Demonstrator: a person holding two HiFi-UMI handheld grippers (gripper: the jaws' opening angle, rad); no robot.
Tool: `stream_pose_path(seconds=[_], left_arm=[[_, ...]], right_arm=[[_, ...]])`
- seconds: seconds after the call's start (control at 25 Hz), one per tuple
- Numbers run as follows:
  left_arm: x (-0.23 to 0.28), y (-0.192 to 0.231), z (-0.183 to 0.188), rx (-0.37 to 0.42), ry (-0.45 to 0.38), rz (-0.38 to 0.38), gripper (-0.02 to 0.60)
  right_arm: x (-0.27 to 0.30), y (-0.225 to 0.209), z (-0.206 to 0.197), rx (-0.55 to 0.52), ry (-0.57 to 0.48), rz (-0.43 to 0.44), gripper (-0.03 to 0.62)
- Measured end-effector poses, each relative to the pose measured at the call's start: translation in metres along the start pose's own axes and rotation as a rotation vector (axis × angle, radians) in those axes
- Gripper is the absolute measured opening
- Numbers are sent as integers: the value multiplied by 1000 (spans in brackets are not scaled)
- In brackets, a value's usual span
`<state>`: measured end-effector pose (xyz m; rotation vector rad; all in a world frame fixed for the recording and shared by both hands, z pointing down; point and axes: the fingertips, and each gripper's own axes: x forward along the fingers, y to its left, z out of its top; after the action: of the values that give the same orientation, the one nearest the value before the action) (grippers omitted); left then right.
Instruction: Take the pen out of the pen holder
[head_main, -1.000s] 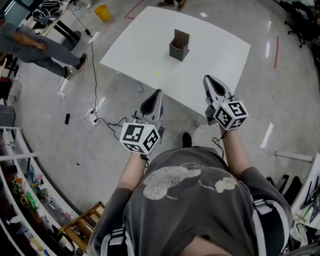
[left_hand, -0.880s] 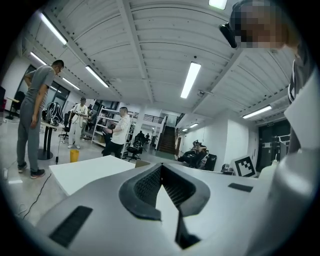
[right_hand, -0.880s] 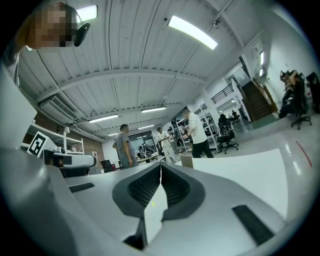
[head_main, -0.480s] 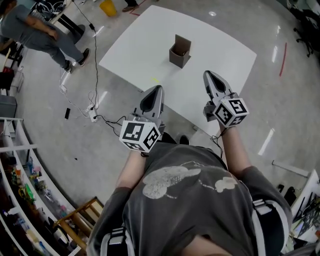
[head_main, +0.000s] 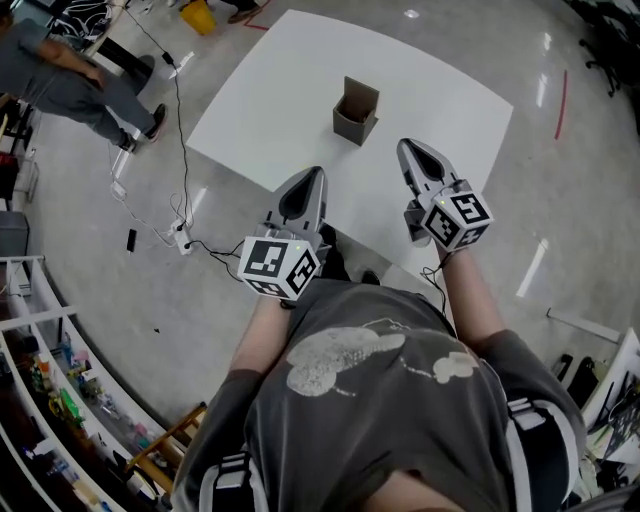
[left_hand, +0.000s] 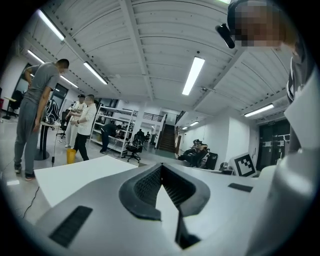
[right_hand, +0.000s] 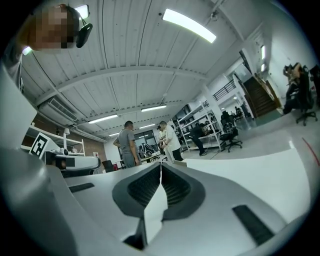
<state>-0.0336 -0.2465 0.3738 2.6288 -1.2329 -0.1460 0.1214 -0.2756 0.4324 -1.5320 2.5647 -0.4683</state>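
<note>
**Closing in on the desk, nothing grasped yet**

Over the last second I have moved both arms forward, and the head view shows the result. The left claw and the right claw now reach over the near edge of the white desk, where a second ago they hung short of it above the floor. The pen holder sits closer to the claw tips than it did. It stands upright by itself near the middle of the desk, ahead of both claws and roughly between their lines. It is still apart from both claws.

The grip itself has not changed. In each gripper view the ribbed pads are pressed together at the tips with nothing between them, so both claws are empty. Both point level across the desk rather than down at the holder.

The holder looks like a small open-topped box with one taller back wall. From the head camera I cannot make out a pen inside it, since the opening is small and dark, so I take the pen to be still in there.

As I judge it, the task is only in its approach. I still need to cover the remaining gap, spread one claw, and bring it over the holder's mouth before any pen can be lifted out.
</note>
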Motion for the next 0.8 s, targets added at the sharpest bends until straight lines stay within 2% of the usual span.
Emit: stream_pose_path(seconds=[0.16,0.44,0.52,0.64,0.8], left_arm=[[19,11,-1,-2,9,-60,8],[59,41,-3,-7,60,-115,8],[70,50,-3,-9,68,-128,8],[83,59,-7,-19,84,-148,8],[96,67,-12,-30,106,-171,8]], right_arm=[[17,0,-5,-24,23,11,8],[49,-5,-10,-83,71,8,10],[60,-5,-17,-98,103,14,71],[72,-6,-30,-118,151,8,111],[85,-6,-44,-159,202,-13,114]])
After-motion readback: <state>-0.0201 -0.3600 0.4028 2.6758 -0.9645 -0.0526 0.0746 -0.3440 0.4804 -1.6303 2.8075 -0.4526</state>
